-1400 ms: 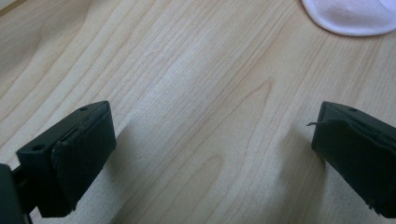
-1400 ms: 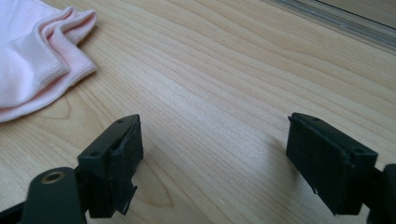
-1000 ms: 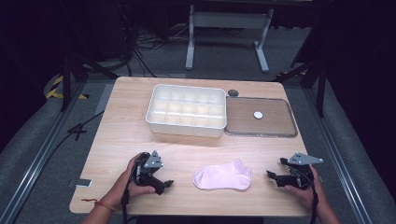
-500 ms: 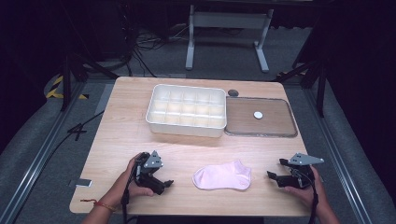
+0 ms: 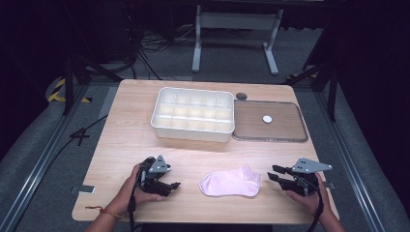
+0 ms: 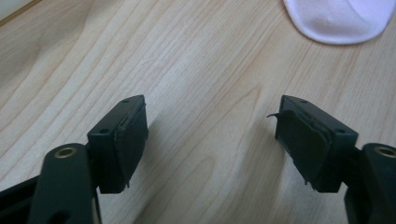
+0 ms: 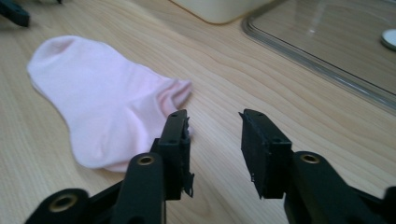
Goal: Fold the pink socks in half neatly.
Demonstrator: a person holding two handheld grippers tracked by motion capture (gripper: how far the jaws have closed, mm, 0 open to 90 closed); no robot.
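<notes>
A pale pink sock lies flat near the table's front edge, between my two grippers. My left gripper rests low on the wood to the sock's left; in the left gripper view its jaws have just been closing, with bare wood between them, and the sock's toe lies ahead. My right gripper is held to the sock's right. In the right gripper view its jaws have just been closing too, to a narrow gap with nothing in it, one finger beside the sock's cuff.
A white box with several compartments stands at the back middle. To its right lies a clear flat tray with a small white disc on it. A dark round knob sits behind. Bare wood lies around the sock.
My right gripper has shifted a little left toward the sock and lifted slightly, and its jaws stand closer together. The left hand has stayed in place.
</notes>
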